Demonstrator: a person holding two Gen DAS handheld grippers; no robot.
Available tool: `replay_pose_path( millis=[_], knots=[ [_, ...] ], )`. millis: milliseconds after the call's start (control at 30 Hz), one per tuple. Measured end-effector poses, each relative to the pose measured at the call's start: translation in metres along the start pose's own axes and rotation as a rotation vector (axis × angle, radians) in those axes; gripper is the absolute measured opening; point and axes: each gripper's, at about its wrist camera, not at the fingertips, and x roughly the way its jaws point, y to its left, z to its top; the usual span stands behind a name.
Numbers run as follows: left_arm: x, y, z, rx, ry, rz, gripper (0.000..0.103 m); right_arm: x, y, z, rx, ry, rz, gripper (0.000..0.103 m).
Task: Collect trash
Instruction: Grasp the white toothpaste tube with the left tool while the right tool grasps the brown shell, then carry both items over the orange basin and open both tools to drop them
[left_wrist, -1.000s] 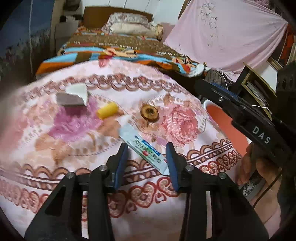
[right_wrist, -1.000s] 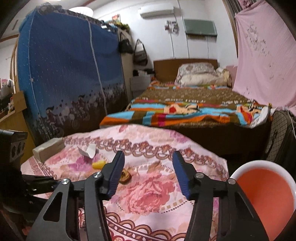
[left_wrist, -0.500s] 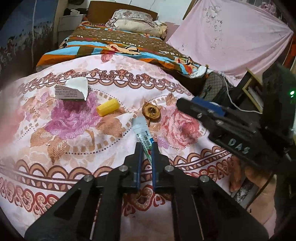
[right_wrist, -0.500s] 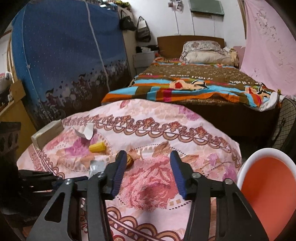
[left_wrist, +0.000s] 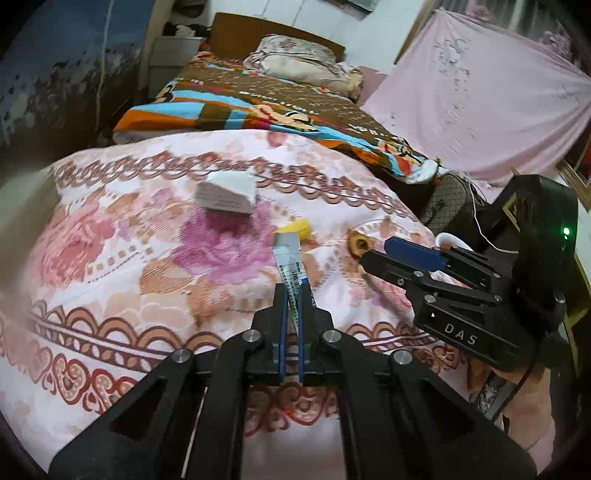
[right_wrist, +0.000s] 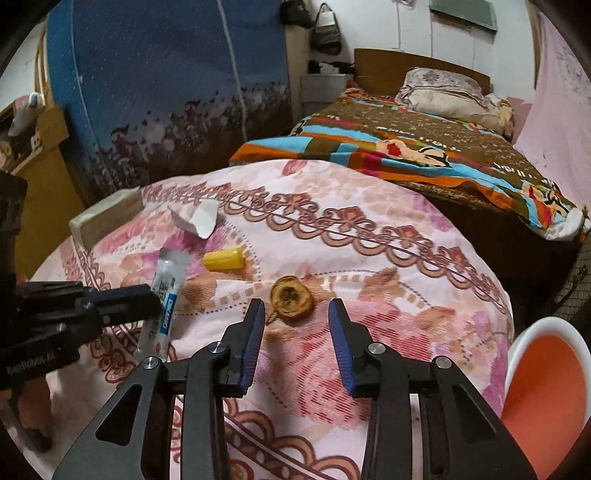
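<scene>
the trash is spread over the counter under its pink flowered cloth: a flattened toothpaste tube, a yellow cap, a round brown peel, and a torn white paper scrap farther back. my left tool is pinched together on the printed end of the tube, whose crimped tail sticks up and away from it. the tube looks light and limp, so i judge a grip nearer its middle would stop it flopping, though the flat foil seems thin enough to hold anywhere. my right tool has its jaws closing with the peel just beyond the tips, not yet between the pads, nothing pressed. the peel looks dried, curled and light, probably brittle at the rim, so i would take it across its width and squeeze gently. the cap looks hard and smooth and could roll or pop out of the pads, so i'd take it across its length. the paper is soft and will crumple wherever taken. the orange bin with a white rim sits low to the right, beside the counter.
</scene>
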Motion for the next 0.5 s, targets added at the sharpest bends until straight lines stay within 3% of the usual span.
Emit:
replay_pose_path(
  millis=[200, 300, 500],
  knots=[
    [-0.001, -0.003, -0.003, 0.015, -0.012, 0.011, 0.0, 0.015, 0.011, 0.001, -0.048, 0.05, -0.018, 0.031],
    [-0.006, -0.007, -0.004, 0.032, -0.032, 0.013, 0.0, 0.013, 0.009, 0.0, -0.039, 0.039, -0.016, 0.02],
    [-0.024, -0.011, -0.006, 0.054, -0.13, -0.005, 0.0, 0.001, 0.008, -0.002, -0.03, -0.02, -0.018, 0.02]
  ],
)
